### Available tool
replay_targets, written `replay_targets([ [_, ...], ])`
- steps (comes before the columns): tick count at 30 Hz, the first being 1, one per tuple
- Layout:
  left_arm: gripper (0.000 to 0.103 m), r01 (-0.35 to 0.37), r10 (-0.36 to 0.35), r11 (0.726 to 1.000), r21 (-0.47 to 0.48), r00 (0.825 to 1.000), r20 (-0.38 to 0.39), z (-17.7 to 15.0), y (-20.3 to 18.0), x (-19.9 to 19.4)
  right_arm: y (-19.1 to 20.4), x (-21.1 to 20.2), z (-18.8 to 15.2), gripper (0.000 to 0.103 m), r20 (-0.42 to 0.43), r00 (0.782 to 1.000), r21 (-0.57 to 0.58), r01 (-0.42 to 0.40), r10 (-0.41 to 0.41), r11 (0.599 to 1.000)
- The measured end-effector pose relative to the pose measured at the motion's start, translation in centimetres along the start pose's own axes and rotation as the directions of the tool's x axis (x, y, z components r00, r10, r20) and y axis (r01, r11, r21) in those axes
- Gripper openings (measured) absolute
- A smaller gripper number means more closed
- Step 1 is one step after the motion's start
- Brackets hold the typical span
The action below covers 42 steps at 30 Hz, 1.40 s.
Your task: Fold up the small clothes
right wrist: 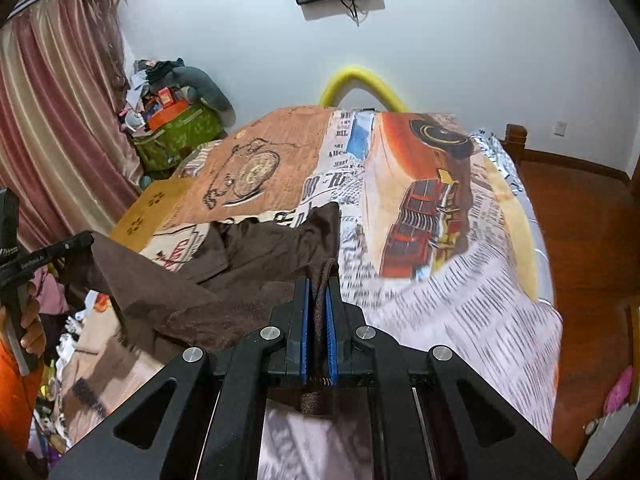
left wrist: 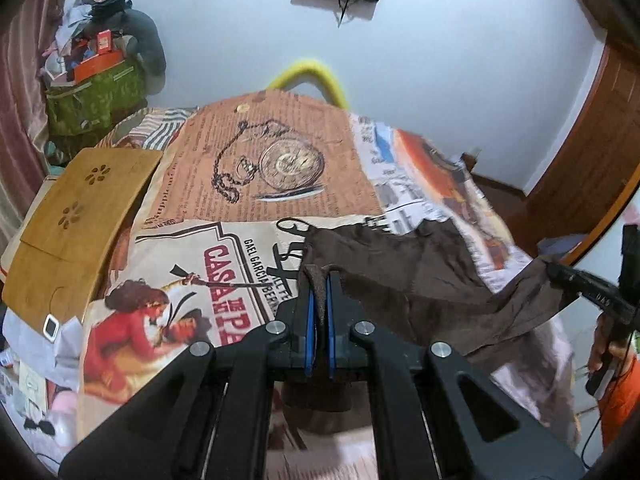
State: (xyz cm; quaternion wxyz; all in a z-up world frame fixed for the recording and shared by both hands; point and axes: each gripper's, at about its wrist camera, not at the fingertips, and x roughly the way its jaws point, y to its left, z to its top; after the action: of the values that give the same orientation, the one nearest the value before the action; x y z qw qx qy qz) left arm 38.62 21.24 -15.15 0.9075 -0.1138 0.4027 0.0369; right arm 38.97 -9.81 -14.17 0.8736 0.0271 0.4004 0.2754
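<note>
A small brown garment (left wrist: pixel 420 276) hangs stretched between my two grippers above the bed's near edge; its far part rests on the bedspread. My left gripper (left wrist: pixel 320 274) is shut on one edge of it. My right gripper (right wrist: pixel 319 276) is shut on the other edge of the garment (right wrist: pixel 248 256). In the left wrist view the right gripper (left wrist: pixel 556 270) shows at the far right, pinching the cloth. In the right wrist view the left gripper (right wrist: pixel 86 240) shows at the far left, pinching the cloth.
The bed carries a printed bedspread (left wrist: pixel 280 168) with watch, poster and car pictures (right wrist: pixel 424 208). A wooden lap tray (left wrist: pixel 76 220) lies on its left side. A green bag (left wrist: pixel 92 100) piled with clutter stands by the curtain. A yellow foam arc (right wrist: pixel 364 84) rises behind the bed. Wooden floor (right wrist: pixel 580 208) lies right.
</note>
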Motion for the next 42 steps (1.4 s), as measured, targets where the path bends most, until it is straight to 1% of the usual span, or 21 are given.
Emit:
replay_targets([
  [4,0.004,-0.038,0.038,0.999,0.026,0.999,-0.015,0.5,0.5,3.6,-0.7,3.3,1.4,0.007,-0.02,1.0,-0.001,0.014,-0.014,1.0],
  [7,0.004,-0.054,0.054,0.998,0.018,0.998,-0.032,0.9,1.4,6.2,-1.2,4.8,2.2,0.007,-0.03,0.999,0.009,0.014,-0.014,1.0],
  [11,0.004,-0.059,0.054,0.998,-0.036,0.993,-0.108,0.6,3.3,10.0,-1.8,7.4,2.5,0.007,-0.075,0.996,0.01,0.039,-0.038,0.999],
  [13,0.004,-0.075,0.067,0.996,-0.053,0.989,-0.132,0.1,4.1,11.3,-2.2,8.5,2.0,0.007,-0.099,0.994,0.014,0.048,-0.046,0.999],
  [14,0.007,-0.08,0.072,0.995,-0.052,0.988,-0.139,-0.1,4.4,11.7,-2.3,8.9,1.7,0.008,-0.107,0.993,0.022,0.051,-0.048,0.998],
  [17,0.011,-0.122,0.117,0.992,-0.025,0.981,-0.153,-0.5,4.8,12.2,-2.5,9.2,1.0,0.008,-0.114,0.992,0.029,0.064,-0.06,0.998],
  [18,0.012,-0.13,0.126,0.991,-0.017,0.98,-0.153,-0.6,4.8,12.0,-2.5,9.2,1.0,0.011,-0.117,0.991,0.025,0.067,-0.064,0.997],
  [19,0.016,-0.129,0.126,0.992,-0.014,0.98,-0.151,-0.5,4.8,11.7,-2.4,9.0,1.0,0.018,-0.122,0.99,0.014,0.078,-0.076,0.997],
  [20,0.022,-0.127,0.124,0.992,-0.014,0.981,-0.147,-0.4,4.9,11.3,-2.3,8.9,1.1,0.023,-0.124,0.988,0.007,0.088,-0.087,0.996],
  [21,0.027,-0.125,0.121,0.992,-0.017,0.983,-0.138,-0.2,5.0,10.7,-2.1,8.4,1.2,0.036,-0.12,0.988,-0.008,0.099,-0.099,0.995],
  [22,0.035,-0.119,0.116,0.993,-0.023,0.986,-0.117,-0.1,5.1,9.6,-1.7,7.6,1.3,0.043,-0.101,0.99,-0.027,0.1,-0.102,0.995],
  [23,0.041,-0.115,0.112,0.993,-0.027,0.989,-0.098,0.0,5.1,8.8,-1.5,7.1,1.5,0.044,-0.088,0.991,-0.038,0.101,-0.104,0.994],
  [24,0.044,-0.111,0.108,0.994,-0.026,0.991,-0.079,0.1,5.0,7.9,-1.0,6.2,1.6,0.046,-0.072,0.992,-0.056,0.099,-0.103,0.994],
  [26,0.052,-0.101,0.099,0.995,-0.016,0.993,-0.059,0.1,4.6,6.4,-0.1,5.0,1.7,0.053,-0.059,0.995,-0.08,0.072,-0.077,0.994],
  [28,0.057,-0.095,0.095,0.995,0.005,0.994,-0.057,-0.3,3.9,5.4,1.0,3.7,1.4,0.062,-0.048,0.998,-0.11,0.043,-0.048,0.993],
  [30,0.062,-0.088,0.09,0.995,0.039,0.994,-0.063,-0.9,3.0,4.7,2.1,3.1,0.9,0.065,-0.043,0.998,-0.145,0.035,-0.042,0.989],
  [32,0.072,-0.082,0.087,0.994,0.071,0.994,-0.073,-1.7,2.1,4.3,3.0,2.9,0.3,0.065,-0.048,0.998,-0.174,0.023,-0.032,0.985],
  [33,0.074,-0.075,0.082,0.994,0.083,0.993,-0.08,-2.2,1.7,4.2,3.4,2.9,-0.1,0.065,-0.056,0.998,-0.183,0.014,-0.025,0.983],
  [35,0.085,-0.064,0.074,0.992,0.106,0.993,-0.095,-3.3,0.8,4.4,3.9,3.2,-0.7,0.066,-0.076,0.997,-0.19,0.0,-0.015,0.982],
  [39,0.087,-0.099,0.121,0.979,0.176,0.986,-0.118,-5.0,-0.3,6.0,4.6,4.6,-1.9,0.066,-0.11,0.993,-0.218,0.007,-0.032,0.976],
  [42,0.087,-0.111,0.142,0.974,0.196,0.978,-0.153,-5.5,-0.5,7.8,4.8,6.1,-2.5,0.066,-0.137,0.989,-0.242,0.026,-0.061,0.97],
])
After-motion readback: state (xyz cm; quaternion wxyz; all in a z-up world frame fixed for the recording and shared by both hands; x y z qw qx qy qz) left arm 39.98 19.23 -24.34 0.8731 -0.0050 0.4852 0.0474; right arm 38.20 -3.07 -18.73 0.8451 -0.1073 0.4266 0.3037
